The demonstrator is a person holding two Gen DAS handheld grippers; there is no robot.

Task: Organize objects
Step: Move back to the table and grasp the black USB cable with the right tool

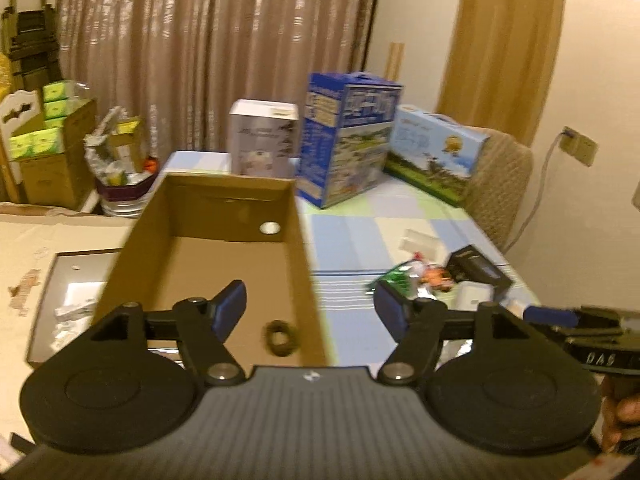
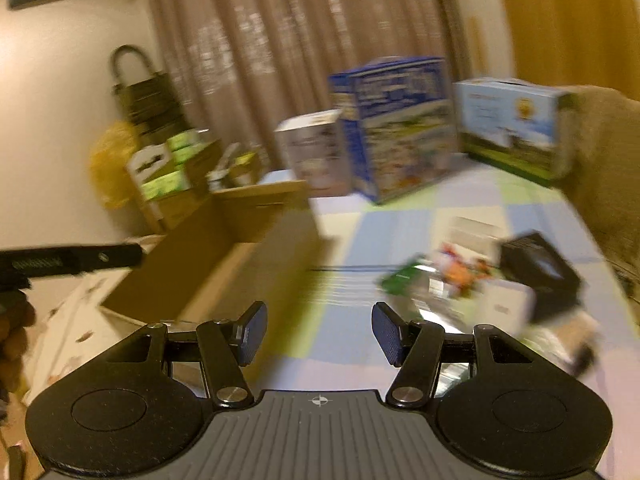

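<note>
Left tool point(image 1: 310, 312) apart, empty — above cardboard box point(image 1: 224, 240) holding a dark hair tie point(image 1: 280, 333). Right tool point(image 2: 319, 332) apart, empty — over counter point(image 2: 340, 280).

I noted brown patterned curtains point(image 1: 200, 40) across the back wall and a plain tan drape point(image 1: 500, 40) at right. A wall socket point(image 1: 578, 145) held a plugged cable. A chequered pastel cloth covered the table point(image 1: 352, 240). Lighting was warm and dim.

Brown cardboard box point(image 1: 224, 240), pastel blue-green checked tablecloth point(image 1: 360, 236), black hair tie point(image 1: 280, 333)
</note>
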